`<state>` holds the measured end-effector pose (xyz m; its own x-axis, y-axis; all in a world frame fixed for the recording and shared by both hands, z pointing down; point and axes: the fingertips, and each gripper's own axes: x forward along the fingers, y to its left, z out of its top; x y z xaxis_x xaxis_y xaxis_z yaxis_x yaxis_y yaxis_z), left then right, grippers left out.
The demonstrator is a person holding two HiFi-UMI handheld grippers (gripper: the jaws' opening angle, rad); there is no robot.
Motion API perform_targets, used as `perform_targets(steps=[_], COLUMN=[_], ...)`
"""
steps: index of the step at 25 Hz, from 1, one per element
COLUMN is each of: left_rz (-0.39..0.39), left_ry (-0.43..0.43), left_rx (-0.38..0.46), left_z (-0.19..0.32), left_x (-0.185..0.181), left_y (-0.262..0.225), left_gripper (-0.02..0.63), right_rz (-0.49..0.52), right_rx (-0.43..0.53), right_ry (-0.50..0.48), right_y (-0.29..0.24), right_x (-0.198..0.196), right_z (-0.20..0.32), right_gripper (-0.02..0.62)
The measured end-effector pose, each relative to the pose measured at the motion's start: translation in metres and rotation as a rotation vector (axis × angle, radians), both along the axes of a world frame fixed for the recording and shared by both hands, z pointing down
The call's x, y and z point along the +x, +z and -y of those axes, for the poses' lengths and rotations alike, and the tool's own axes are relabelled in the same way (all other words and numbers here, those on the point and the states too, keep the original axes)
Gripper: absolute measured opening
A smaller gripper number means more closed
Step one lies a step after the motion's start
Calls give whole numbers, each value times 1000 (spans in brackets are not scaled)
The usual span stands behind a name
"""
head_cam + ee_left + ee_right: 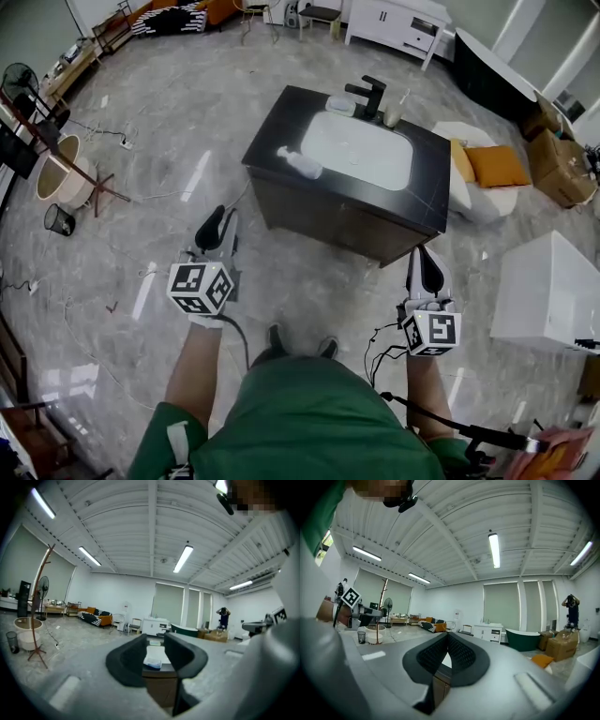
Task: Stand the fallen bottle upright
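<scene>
Black-topped vanity (281,131) stands in the upper middle of the head view, 1 unit with 1 white basin (361,155) and 1 black faucet (367,94) at its far edge. 1 pale bottle (300,162) lies on its side on the counter's left part, just beside the basin's left rim. 1 smaller dispenser (394,114) stands upright right of the faucet.

2 grippers show in the lower half of that view, both well apart from the vanity and pointing level towards it. The left gripper (217,223) has its jaws a narrow gap apart with nothing between them – only the distant counter shows through. The right gripper (427,264) has its jaws pressed together, empty. 1 orange cushion (497,166) lies right of the vanity.
</scene>
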<state>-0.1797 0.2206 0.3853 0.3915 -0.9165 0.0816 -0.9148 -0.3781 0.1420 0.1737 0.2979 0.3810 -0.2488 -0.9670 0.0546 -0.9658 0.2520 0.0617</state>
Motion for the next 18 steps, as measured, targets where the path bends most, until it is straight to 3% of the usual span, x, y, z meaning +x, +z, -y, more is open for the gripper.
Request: perform_targets(steps=[5, 9, 12, 18], left_rz=[-29, 0, 23, -1], left_ry=[-2, -15, -9, 36], left_rx=[13, 50, 66, 21], left_z=[12, 21, 27, 44], left_x=[-26, -54, -72, -104], left_y=[-5, -16, -17, 4], left_gripper=[113, 117, 119, 129], right_rz=[22, 44, 51, 67], right_rx=[-2, 6, 14, -3], right_ry=[54, 84, 100, 125], right_y=[-2, -10, -15, -11], right_x=[-7, -20, -33, -66], right_z=[15, 26, 34, 46], right_gripper=[10, 116, 118, 117])
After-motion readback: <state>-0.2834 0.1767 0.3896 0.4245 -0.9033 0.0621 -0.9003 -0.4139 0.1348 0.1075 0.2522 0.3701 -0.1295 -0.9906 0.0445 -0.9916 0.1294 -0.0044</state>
